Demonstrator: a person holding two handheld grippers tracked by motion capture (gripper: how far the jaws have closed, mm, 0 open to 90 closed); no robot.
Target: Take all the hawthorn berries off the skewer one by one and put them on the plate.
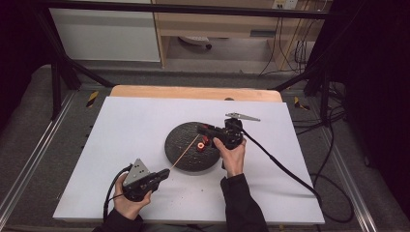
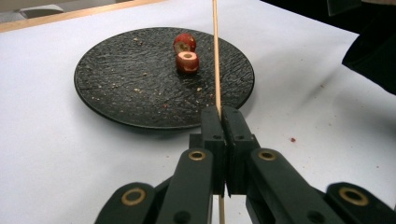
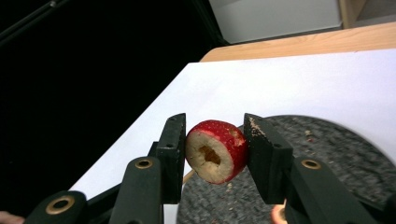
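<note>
The work in hand looks like threading cored red fruit pieces onto a thin wooden skewer (image 2: 215,56). The left gripper (image 2: 223,116), at the bottom of its own view, is clamped tight on the skewer, which runs up the middle of that picture toward the black plate (image 2: 116,74). The right gripper (image 3: 215,149) pinches one hollowed fruit piece (image 3: 215,151) between its jaws, centre of its view, just above the plate. Two more fruit pieces (image 2: 187,53) lie on the plate near the top of the left gripper view.

To do this well, I judge the hole in the held piece should be lined up squarely with the skewer's tip, then slid along gently so the soft flesh does not split.

The white table (image 1: 125,145) is crumb-flecked near the plate; pale cabinets and trailing cables sit along the top of the high view.
</note>
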